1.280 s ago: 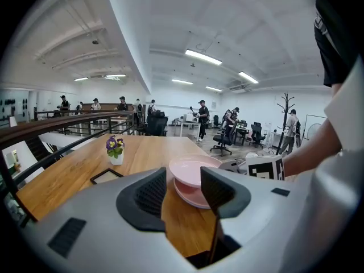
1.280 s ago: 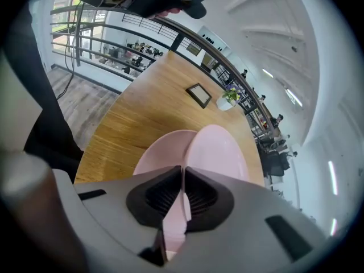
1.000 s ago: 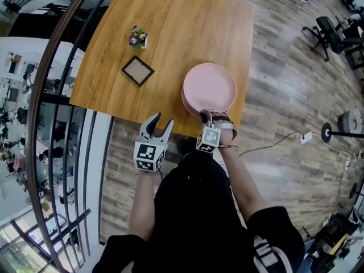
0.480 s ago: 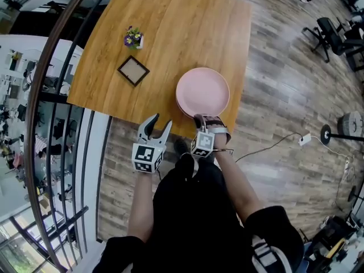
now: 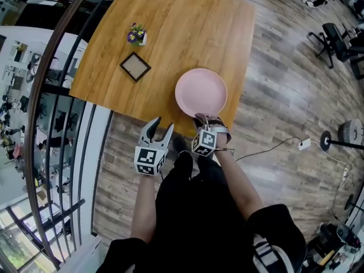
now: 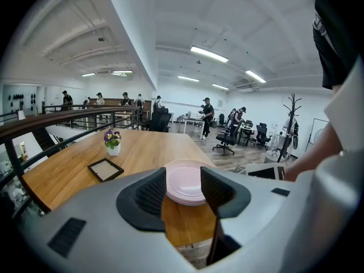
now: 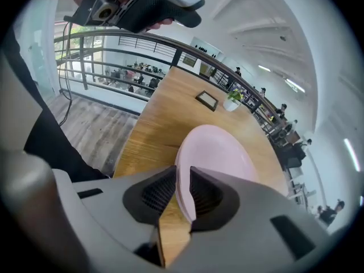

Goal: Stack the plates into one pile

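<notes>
The wooden surface (image 5: 170, 33) stretches away beyond both pairs of fingers. The pile of pink plates (image 5: 201, 91) lies on it close to the near edge, with its near rim reaching in between the fingers (image 7: 158, 193) of the right gripper (image 5: 203, 118). Those fingers have just been opening and stand slack around the rim, not pinching it. The left gripper (image 5: 162, 125) hangs off the surface's near edge, left of the right fingers. Its own fingers (image 6: 149, 197) are wide apart with nothing in them. The likely risk is that drawing the right fingers back on a slant catches the top plate's lip. That would drag it off the pile toward the edge.
</notes>
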Demonstrator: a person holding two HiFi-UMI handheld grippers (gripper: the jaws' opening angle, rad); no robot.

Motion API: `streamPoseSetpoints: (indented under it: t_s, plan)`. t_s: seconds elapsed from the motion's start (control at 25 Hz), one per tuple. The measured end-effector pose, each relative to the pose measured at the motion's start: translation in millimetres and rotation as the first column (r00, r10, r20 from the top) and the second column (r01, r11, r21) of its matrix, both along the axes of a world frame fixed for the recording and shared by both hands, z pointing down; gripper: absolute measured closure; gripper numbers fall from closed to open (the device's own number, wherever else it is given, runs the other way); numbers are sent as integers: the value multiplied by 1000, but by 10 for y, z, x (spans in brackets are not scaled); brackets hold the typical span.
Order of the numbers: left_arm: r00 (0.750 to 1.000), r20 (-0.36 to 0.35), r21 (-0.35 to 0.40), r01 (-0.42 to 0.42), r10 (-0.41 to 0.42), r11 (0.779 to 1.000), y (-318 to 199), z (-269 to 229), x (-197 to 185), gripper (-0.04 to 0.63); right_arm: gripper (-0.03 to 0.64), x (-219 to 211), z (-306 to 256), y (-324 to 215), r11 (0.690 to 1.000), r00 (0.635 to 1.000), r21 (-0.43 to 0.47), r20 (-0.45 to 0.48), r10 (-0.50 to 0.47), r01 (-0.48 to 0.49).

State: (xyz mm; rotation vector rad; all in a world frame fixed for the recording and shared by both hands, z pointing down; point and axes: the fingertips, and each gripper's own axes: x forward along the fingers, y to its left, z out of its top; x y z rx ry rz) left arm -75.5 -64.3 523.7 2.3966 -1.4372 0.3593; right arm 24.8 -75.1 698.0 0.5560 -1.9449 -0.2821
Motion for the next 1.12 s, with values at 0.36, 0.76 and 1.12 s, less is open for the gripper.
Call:
streamPoseSetpoints:
  t_s: [0.36, 0.76, 1.12]
  plan:
    - [998, -20, 7, -66, 66, 998, 152, -64, 361, 448, 607, 336, -366, 27, 990, 972, -86, 200, 125, -110]
    - [997, -44, 16, -57, 58, 998, 343, -110, 615, 557, 609, 958, -681, 88, 978, 934, -102, 292, 206, -184]
    - [1000, -13, 11, -28, 29, 1000, 656, -56, 835, 561, 609, 1336, -809, 300, 982, 912, -84, 362, 191, -172]
